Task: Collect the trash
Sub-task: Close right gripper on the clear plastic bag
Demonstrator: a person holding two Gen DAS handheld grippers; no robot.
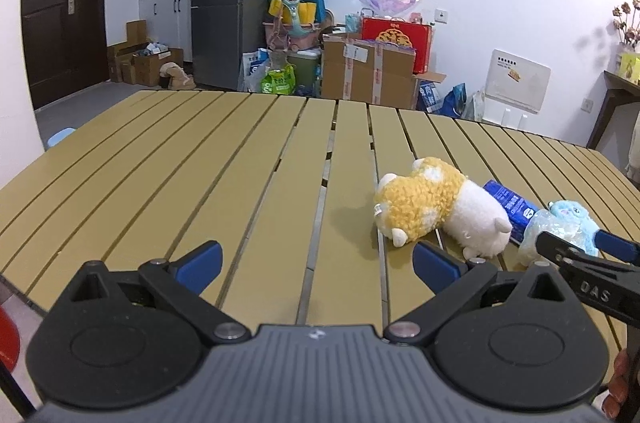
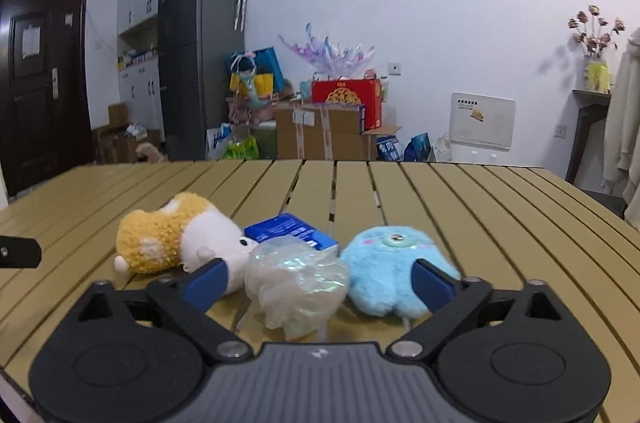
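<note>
Right wrist view shows the right gripper (image 2: 318,277) with its 2 blue fingers (image 2: 208,283) spread wide apart. A crumpled clear plastic bag (image 2: 298,283) lies on the slatted tan surface (image 2: 460,207) in the gap between them. Neither pad presses on it, so the bag is not clamped. The left finger of the pair passes in front of the white end of a yellow-and-white plush toy (image 2: 180,235). The right finger overlaps the side of a blue plush toy (image 2: 388,263); whether either finger actually touches a toy I cannot tell.

Left wrist view shows the left gripper (image 1: 318,265), its 2 fingers (image 1: 200,265) also wide apart with only bare surface between them. Its right finger sits just in front of the yellow-and-white toy (image 1: 436,209), apart from it.

Around the bag, the 2 toys flank it closely, the yellow-and-white one on its left and the blue one on its right, both seeming to touch it. A blue carton (image 2: 292,231) lies flat right behind the bag, wedged between the toys, which crowd the fingers on both sides. From the left wrist view the right gripper (image 1: 588,247) reaches in at the right edge, covering part of the bag (image 1: 552,227).

Counted on the surface: 1 plastic bag, 1 carton, 2 plush toys. Beyond the far edge stand a grey fridge (image 2: 200,55) and stacked cardboard boxes (image 2: 320,135).
</note>
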